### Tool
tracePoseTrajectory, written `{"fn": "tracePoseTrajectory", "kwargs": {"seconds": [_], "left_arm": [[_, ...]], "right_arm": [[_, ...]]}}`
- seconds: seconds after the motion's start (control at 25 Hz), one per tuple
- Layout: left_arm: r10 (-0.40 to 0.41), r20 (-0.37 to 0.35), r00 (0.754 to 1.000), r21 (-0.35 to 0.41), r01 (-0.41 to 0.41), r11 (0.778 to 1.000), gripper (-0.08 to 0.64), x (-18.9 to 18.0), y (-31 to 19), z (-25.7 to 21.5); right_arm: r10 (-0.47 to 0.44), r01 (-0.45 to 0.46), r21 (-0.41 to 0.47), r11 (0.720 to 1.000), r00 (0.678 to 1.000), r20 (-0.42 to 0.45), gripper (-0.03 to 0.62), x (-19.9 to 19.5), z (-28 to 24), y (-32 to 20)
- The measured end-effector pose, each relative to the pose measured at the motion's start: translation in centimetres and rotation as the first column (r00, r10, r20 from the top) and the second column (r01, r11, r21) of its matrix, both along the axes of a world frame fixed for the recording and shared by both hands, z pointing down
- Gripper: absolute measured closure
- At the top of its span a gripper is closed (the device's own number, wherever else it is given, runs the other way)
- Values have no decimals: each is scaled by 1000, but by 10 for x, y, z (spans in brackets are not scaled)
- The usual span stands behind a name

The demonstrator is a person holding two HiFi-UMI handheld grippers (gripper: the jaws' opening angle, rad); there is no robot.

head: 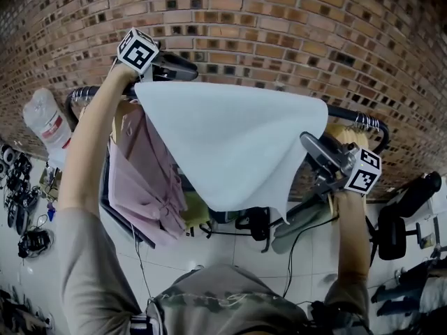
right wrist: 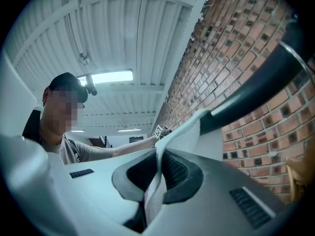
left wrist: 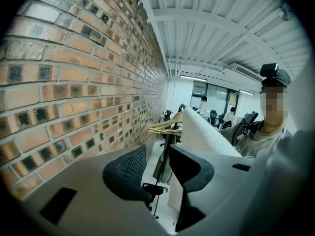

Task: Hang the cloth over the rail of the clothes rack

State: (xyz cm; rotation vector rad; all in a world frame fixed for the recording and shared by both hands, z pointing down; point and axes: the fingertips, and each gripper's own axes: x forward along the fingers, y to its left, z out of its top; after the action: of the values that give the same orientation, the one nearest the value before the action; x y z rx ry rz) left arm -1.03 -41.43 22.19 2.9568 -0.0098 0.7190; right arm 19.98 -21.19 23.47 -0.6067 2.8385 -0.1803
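Observation:
A white cloth [head: 230, 145] lies draped over the black rail [head: 349, 115] of the clothes rack and hangs down toward me in a point. My right gripper [head: 311, 145] is at the cloth's right edge, just below the rail. In the right gripper view its jaws [right wrist: 160, 168] are shut on a fold of the cloth [right wrist: 182, 136], with the rail [right wrist: 261, 87] just beyond. My left gripper [head: 183, 68] is up at the cloth's top left corner, above the rail. In the left gripper view it [left wrist: 157, 163] stands open with nothing between the jaws, the cloth [left wrist: 202, 132] off to the right.
A pink garment [head: 143, 180] hangs from the rack under the cloth, on wooden hangers [left wrist: 165, 127]. A brick wall [head: 279, 33] stands close behind the rack. Office chairs [head: 405, 208] stand at the right, and a plastic bag [head: 45, 121] is at the left.

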Motion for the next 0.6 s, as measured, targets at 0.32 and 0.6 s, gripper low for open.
{"fn": "tracePoseTrajectory", "kwargs": {"seconds": [0.32, 0.6], "left_arm": [[-16, 19, 1000, -16, 16, 1000, 410, -1, -3, 3], [-37, 28, 999, 7, 37, 999, 410, -2, -9, 4]], "right_arm": [[-46, 46, 38, 998, 999, 4, 574, -13, -46, 3], [-113, 112, 21, 994, 988, 106, 574, -20, -94, -6]]}}
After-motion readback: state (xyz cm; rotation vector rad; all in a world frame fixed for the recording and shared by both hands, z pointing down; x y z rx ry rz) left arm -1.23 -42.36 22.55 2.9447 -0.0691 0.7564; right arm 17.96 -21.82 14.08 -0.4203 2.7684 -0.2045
